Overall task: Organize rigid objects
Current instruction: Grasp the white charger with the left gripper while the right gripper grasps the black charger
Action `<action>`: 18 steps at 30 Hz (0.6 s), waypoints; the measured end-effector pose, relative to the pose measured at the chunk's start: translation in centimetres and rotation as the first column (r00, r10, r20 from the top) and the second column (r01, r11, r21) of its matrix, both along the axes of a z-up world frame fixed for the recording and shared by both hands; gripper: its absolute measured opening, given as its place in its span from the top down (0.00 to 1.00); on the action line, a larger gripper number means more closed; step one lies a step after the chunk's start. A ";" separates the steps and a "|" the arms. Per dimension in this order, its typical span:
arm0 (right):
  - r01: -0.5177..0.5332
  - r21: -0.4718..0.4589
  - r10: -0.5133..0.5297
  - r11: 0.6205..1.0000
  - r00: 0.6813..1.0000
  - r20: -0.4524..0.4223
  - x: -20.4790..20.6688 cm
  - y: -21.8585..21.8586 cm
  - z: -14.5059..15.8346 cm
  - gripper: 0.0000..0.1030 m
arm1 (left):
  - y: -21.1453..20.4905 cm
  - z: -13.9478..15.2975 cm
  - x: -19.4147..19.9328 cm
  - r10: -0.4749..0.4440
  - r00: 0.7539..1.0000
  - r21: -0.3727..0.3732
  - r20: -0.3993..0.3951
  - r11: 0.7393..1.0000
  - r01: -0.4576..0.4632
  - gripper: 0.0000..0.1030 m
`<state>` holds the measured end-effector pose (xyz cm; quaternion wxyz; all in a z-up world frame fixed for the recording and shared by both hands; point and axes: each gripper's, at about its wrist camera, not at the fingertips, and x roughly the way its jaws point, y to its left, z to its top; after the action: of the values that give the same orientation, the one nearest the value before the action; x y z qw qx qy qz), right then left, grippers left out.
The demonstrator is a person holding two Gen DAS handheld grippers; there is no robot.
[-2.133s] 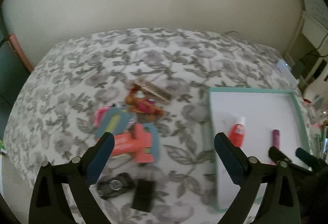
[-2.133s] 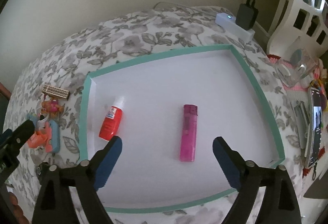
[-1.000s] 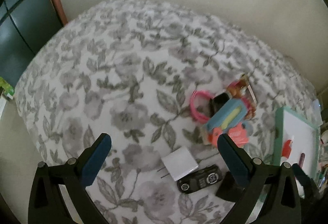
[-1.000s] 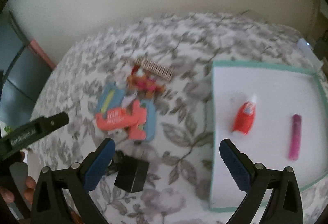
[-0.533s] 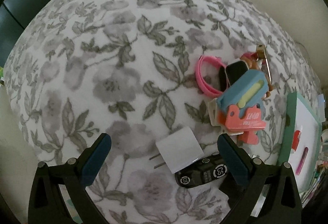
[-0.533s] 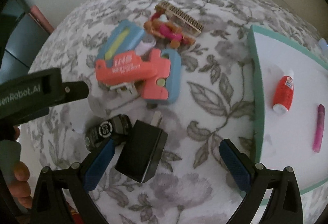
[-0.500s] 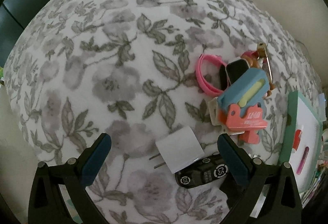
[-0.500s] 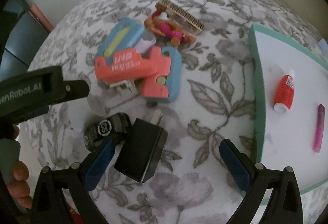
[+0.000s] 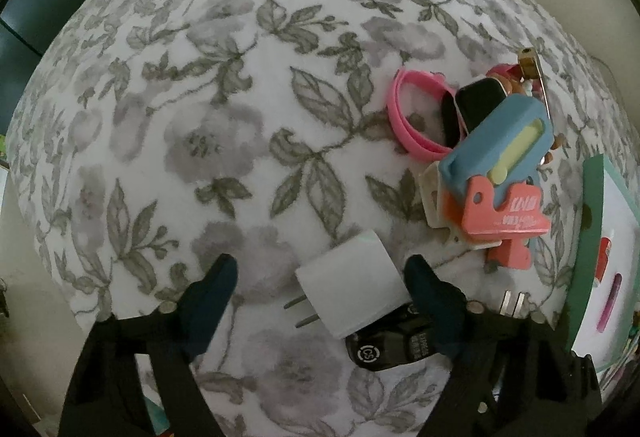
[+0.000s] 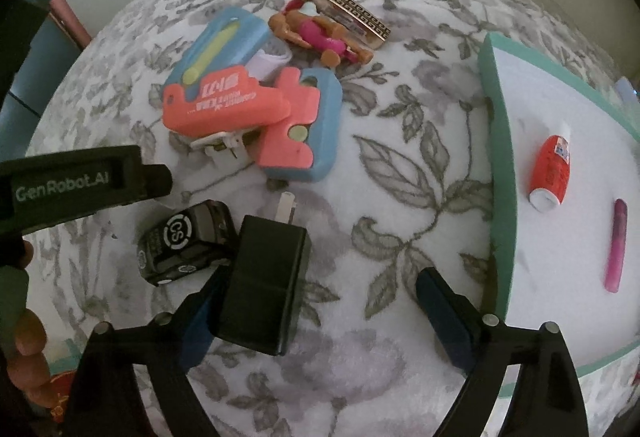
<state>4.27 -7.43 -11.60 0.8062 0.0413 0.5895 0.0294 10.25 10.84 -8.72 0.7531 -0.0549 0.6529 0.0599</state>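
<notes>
My left gripper (image 9: 320,277) is open, its fingers on either side of a white plug adapter (image 9: 352,293) lying on the floral cloth. A black car key fob (image 9: 392,347) lies just behind it. My right gripper (image 10: 320,289) is open; its left finger touches a black plug adapter (image 10: 268,285), with the fob (image 10: 186,241) to its left. A heap of pink and blue plastic holders (image 10: 256,117), a toy figure (image 10: 320,37) and a gold comb (image 10: 340,11) lie beyond. A teal-rimmed white tray (image 10: 494,157) holds a red bottle (image 10: 550,173) and a pink lighter (image 10: 616,245).
A pink wristband watch (image 9: 424,117) lies by the heap in the left wrist view. The left gripper's body (image 10: 72,189) and the hand that holds it show at the left of the right wrist view. The cloth-covered surface drops away at its front and left edges.
The left gripper has moved down and forward until its fingers flank the white adapter. The right gripper has come closer to the black adapter, which now lies by its left finger.
</notes>
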 end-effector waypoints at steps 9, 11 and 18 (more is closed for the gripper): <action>-0.024 -0.089 0.027 0.996 0.999 0.027 -0.3 1.7 -0.2 0.13 | -1.7 -2.0 -0.2 -0.024 0.999 0.005 -0.034 1.000 0.024 0.27; -0.024 -0.092 0.027 0.995 0.999 0.035 -0.3 2.0 -0.1 0.15 | -2.1 -2.1 -0.2 -0.028 0.999 0.016 -0.031 0.999 0.029 0.28; -0.066 -0.096 0.072 0.993 0.996 0.057 -0.5 4.1 0.8 0.41 | -2.5 -2.2 -0.1 -0.037 0.999 0.008 -0.030 0.999 0.038 0.34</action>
<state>3.75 -3.32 -10.81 0.8231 -0.0179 0.5667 0.0308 10.11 8.36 -10.90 0.7443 -0.0386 0.6649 0.0493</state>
